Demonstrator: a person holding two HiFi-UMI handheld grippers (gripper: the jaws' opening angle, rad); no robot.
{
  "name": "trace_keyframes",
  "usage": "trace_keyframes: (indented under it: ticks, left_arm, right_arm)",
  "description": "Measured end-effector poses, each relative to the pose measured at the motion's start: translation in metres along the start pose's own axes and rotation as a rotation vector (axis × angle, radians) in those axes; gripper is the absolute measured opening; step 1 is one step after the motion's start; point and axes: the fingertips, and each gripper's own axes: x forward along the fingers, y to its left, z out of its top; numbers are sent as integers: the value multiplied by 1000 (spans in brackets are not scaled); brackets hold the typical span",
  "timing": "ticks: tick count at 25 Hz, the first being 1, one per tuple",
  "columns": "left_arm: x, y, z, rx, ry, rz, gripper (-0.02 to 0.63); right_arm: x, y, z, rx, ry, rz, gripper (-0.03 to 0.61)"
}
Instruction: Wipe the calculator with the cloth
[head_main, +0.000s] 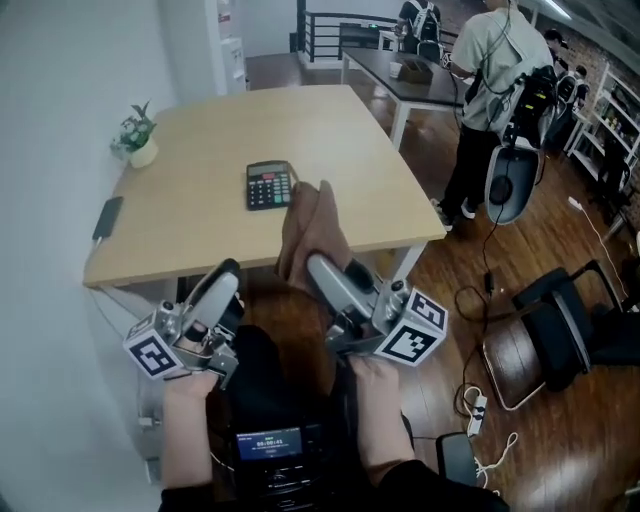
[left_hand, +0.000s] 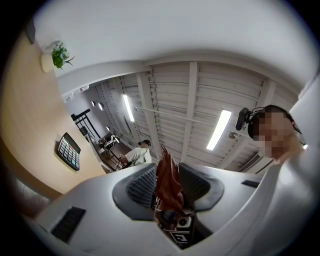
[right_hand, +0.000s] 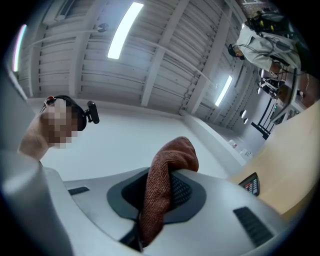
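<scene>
A black calculator (head_main: 270, 185) lies flat on the pale wooden table (head_main: 200, 215), a little past its middle; it also shows in the left gripper view (left_hand: 69, 151) and the right gripper view (right_hand: 251, 184). A brown cloth (head_main: 312, 228) stands up over the table's near edge, with my right gripper (head_main: 318, 268) shut on its lower part. In the right gripper view the cloth (right_hand: 162, 185) is pinched between the pads and flops over one jaw. My left gripper (head_main: 225, 278) is lower left, off the table's front edge, jaws apart. Through its gap the cloth (left_hand: 167, 180) shows, untouched.
A small potted plant (head_main: 137, 135) sits at the table's far left corner and a dark phone (head_main: 107, 217) at its left edge. A person (head_main: 495, 90) stands at the right beside a second table (head_main: 410, 75). A chair (head_main: 540, 340) and cables lie on the floor.
</scene>
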Motion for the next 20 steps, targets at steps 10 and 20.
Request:
trace_keyframes:
  ticks: [10,20]
  left_arm:
    - [-2,1,-4,-21,13,6,146]
    - [-4,4,-1,-20,2,-1,144]
  right_arm:
    - [-3,0,-2,5,-1,0,52]
    - [-5,7,1,-56,1,3,52]
